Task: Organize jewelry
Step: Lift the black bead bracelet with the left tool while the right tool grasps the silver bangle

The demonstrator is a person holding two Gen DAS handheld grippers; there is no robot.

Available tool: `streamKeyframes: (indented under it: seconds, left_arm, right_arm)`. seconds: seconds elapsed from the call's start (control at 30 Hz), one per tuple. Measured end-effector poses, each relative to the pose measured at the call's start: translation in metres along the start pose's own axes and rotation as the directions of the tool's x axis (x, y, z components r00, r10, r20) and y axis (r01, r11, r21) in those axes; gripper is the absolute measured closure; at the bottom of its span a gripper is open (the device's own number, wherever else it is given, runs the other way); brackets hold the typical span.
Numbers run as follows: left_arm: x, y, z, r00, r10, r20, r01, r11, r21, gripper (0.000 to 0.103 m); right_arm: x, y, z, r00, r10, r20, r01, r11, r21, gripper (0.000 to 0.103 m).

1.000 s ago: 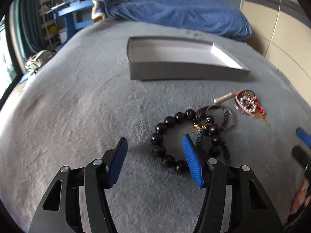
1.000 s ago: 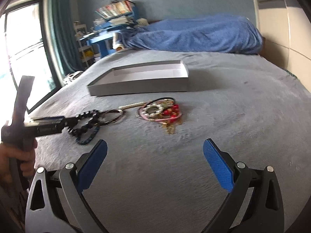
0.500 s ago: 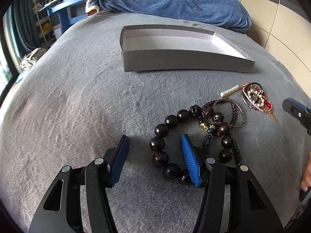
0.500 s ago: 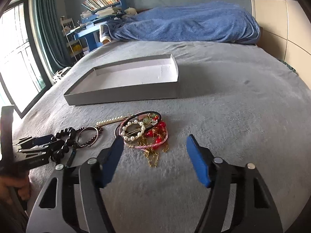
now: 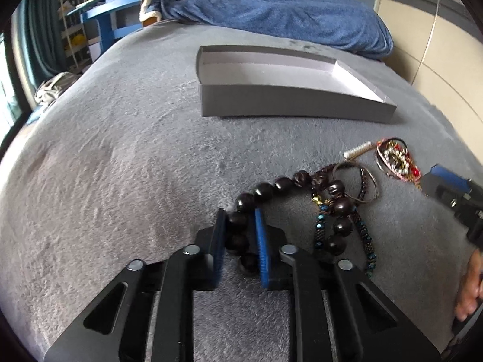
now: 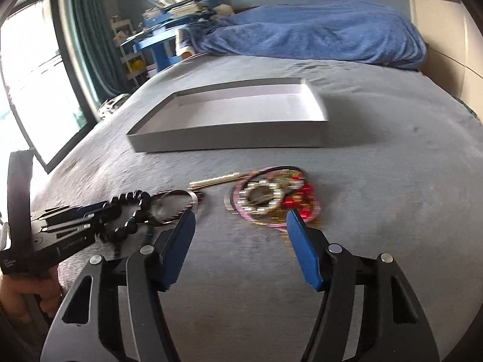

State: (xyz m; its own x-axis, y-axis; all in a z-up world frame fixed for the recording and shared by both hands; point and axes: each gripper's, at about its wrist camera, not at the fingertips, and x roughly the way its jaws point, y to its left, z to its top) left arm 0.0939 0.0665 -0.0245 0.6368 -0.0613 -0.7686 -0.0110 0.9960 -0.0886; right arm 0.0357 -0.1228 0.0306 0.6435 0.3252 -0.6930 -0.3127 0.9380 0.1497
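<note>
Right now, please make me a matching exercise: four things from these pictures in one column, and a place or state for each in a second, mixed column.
1. dark round-bead bracelet
2. shallow grey cardboard box
3. rumpled blue blanket
4. pearl and red-bead jewelry pile

A. far end of the bed
B. holds nothing
C. between the closing left hand-held gripper pads
D. just ahead of the right hand-held gripper

Pairs: 1-C, 2-B, 3-A, 4-D

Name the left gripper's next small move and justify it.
Probably finish the squeeze, then lift: the left gripper's jaws are closing on the dark bead bracelet, beads between them, and the grey box beyond sits empty.
</note>
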Motion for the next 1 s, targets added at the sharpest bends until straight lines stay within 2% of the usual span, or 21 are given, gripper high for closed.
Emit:
streamKeyframes:
  seconds: [0.1,0.3,0.5,0.6,0.7,0.8,1.0]
  left_arm:
    - [-0.007,0.008,-0.003,1.0,-0.006,0.027,0.007,0.999,-0.041,0.088]
    - [-0.018,0.044,-0.013,0.998,0.016,0.067,0.0,0.973,-0.229,0.088]
    - [-0.015,0.036,-0.008,0.998,0.041,0.047,-0.031,0.979,-0.199,0.088]
    - [-0.013,0.038,-0.009,0.999,0.03,0.035,-0.022,0.977,-0.21,0.088]
    - [-0.013,0.038,-0.011,0.999,0.033,0.033,-0.025,0.978,-0.208,0.088]
    - [-0.013,0.038,-0.011,0.999,0.034,0.033,-0.026,0.979,-0.204,0.088]
    - [-0.018,0.037,-0.012,0.998,-0.017,0.065,0.029,0.982,-0.188,0.088]
  right_arm:
    - [0.01,0.017,0.002,1.0,0.019,-0.02,-0.02,0.999,-0.037,0.04]
    - [0.029,0.037,0.007,0.998,0.037,-0.058,-0.041,0.996,-0.077,0.04]
    - [0.05,0.051,0.012,0.994,0.036,-0.104,-0.048,0.993,-0.112,0.04]
    - [0.058,0.054,0.011,0.991,0.033,-0.128,-0.049,0.991,-0.127,0.04]
    - [0.064,0.055,0.011,0.989,0.025,-0.145,-0.044,0.99,-0.131,0.044]
    - [0.063,0.052,0.01,0.989,0.036,-0.143,-0.054,0.991,-0.123,0.055]
    - [0.051,0.047,0.011,0.993,0.07,-0.093,-0.079,0.992,-0.095,0.055]
